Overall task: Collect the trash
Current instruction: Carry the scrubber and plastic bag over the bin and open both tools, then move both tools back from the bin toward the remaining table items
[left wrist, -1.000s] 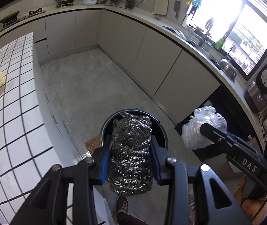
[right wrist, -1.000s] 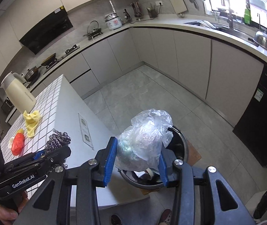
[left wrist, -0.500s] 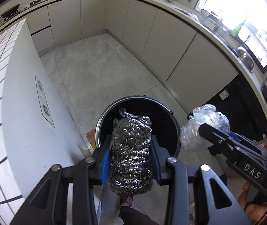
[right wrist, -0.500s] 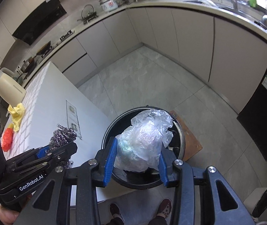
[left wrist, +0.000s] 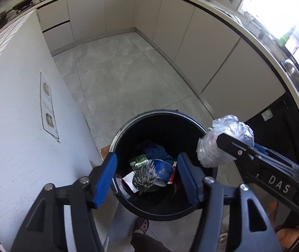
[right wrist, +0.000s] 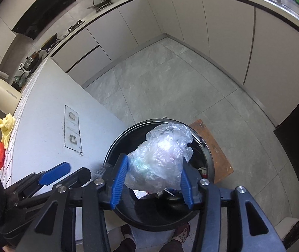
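Now, nearest first:
Left gripper (left wrist: 146,178): your jaws have just been opening and stand apart over the bin, nothing between them.
Steel scourer (left wrist: 145,177): blurred, loose inside the bin, clear of both pads.
Right gripper (right wrist: 152,178): your jaws have just been opening; the plastic bag (right wrist: 159,163) sits between them, pads touching its sides.
Bin (left wrist: 199,206): black, on the floor beside the white island (left wrist: 17,126), rubbish inside.
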Motion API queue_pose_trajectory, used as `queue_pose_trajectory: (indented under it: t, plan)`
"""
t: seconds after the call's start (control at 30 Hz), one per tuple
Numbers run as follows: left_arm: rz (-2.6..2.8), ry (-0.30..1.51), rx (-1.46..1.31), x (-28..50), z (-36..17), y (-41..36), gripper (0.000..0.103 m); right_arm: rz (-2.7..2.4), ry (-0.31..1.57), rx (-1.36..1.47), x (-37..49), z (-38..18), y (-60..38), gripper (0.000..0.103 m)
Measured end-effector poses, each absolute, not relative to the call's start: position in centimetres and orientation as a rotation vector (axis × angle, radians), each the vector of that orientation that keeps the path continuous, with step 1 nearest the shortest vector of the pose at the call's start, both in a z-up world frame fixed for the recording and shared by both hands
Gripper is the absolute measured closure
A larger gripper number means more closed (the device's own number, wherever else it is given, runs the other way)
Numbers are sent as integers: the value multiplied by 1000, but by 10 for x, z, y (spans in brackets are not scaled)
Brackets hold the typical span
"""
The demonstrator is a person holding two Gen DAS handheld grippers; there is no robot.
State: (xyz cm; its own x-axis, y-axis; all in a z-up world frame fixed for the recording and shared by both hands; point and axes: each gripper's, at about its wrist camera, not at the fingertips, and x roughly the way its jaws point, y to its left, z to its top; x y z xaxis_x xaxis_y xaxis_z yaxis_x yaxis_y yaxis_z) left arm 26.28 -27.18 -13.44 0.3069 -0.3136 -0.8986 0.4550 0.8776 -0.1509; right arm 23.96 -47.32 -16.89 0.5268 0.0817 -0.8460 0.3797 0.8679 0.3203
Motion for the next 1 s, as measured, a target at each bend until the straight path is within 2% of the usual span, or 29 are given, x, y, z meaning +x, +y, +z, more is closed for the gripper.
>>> queue_pose_trajectory:
  t: [0.1, 0.23, 0.5, 1.0]
  plan:
    - [-482, 1131, 117, 266, -130, -268, 41, -182, 1014, 501, 246, -173, -478, 52]
    - [-461, 1120, 94, 268, -126, -264, 41, -154, 1034, 506, 256, -184, -481, 45]
    - [-462, 1106, 79, 268, -115, -260, 41, -152, 1014, 510, 256, -184, -481, 44]
    - [-457, 1027, 54, 256, -58, -234, 41, -138, 963, 467, 237, -120, -459, 43]
